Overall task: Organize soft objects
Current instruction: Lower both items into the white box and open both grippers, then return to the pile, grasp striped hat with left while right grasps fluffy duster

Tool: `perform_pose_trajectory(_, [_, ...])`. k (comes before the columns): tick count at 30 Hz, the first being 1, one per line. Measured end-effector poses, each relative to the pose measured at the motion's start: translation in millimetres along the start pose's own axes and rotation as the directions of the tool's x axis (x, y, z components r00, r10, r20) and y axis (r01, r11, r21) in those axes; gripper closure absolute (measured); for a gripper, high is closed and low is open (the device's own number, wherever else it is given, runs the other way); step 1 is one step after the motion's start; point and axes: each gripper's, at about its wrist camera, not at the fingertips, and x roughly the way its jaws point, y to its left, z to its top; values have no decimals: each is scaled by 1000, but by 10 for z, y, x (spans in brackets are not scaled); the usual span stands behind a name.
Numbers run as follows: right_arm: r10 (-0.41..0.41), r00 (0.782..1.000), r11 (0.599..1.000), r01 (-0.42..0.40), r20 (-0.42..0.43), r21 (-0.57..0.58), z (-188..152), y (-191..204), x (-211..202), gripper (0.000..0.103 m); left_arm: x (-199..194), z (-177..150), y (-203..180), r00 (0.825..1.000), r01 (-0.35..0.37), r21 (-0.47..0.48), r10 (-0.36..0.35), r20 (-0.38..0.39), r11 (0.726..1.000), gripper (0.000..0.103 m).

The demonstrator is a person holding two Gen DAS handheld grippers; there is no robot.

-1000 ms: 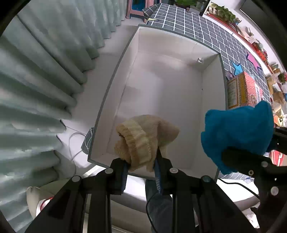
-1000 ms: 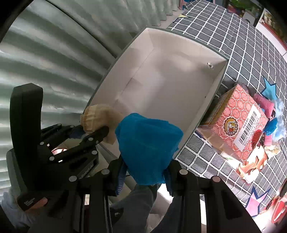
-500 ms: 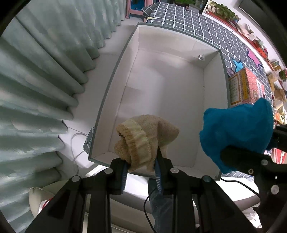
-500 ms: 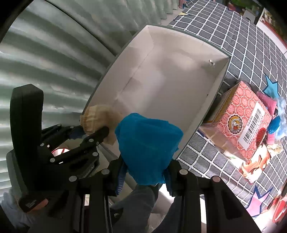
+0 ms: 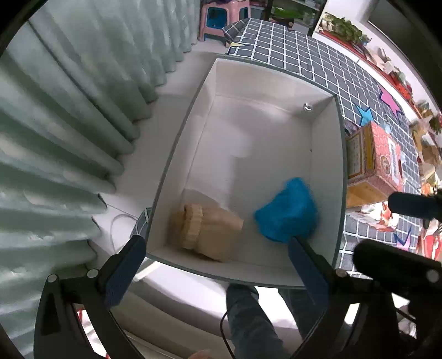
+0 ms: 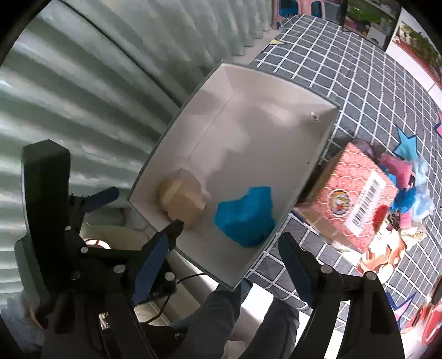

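Observation:
A beige knitted soft item [image 5: 207,230] lies on the floor of the white box [image 5: 265,80] near its front left corner. A blue fuzzy soft item [image 5: 287,214] lies beside it near the right wall. Both show in the right wrist view too: beige [image 6: 181,203], blue [image 6: 246,216], box [image 6: 276,76]. My left gripper [image 5: 218,269] is open and empty above the box's front edge. My right gripper [image 6: 229,269] is open and empty, also above the front edge. The left gripper's fingers [image 6: 102,197] show in the right wrist view.
A red patterned carton [image 6: 356,204] stands right of the box on a grey checked mat [image 6: 359,82]. Several more soft items [image 6: 406,190] are piled behind the carton. Grey-green curtains [image 5: 69,110] hang along the left. A pink stool [image 5: 221,16] stands far back.
Both grippers have opened. The beige item and the blue item have dropped from them into the box.

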Motion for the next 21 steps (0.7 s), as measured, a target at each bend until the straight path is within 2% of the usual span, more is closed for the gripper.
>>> perform_pose_trajectory(7, [-39, 995, 997, 33, 91, 69, -135, -178, -366, 20, -187, 84, -77, 998, 59, 35, -60, 23, 998, 0])
perform_pose_trajectory(12, [-55, 988, 979, 26, 142, 202, -250, -537, -653, 20, -335, 224, -365, 993, 107, 124, -112, 30, 987, 0])
perform_pose_trajectory(17, [-104, 981, 940, 43, 166, 338, -432, -1108, -868, 20, -442, 412, -805, 985, 164, 192, -171, 21, 967, 0])
perform_pose_trajectory(21, [-139, 981, 879, 60, 135, 472, -617, -1751, -857, 20, -511, 531, -1220, 982, 178, 243, -186, 14, 954, 0])
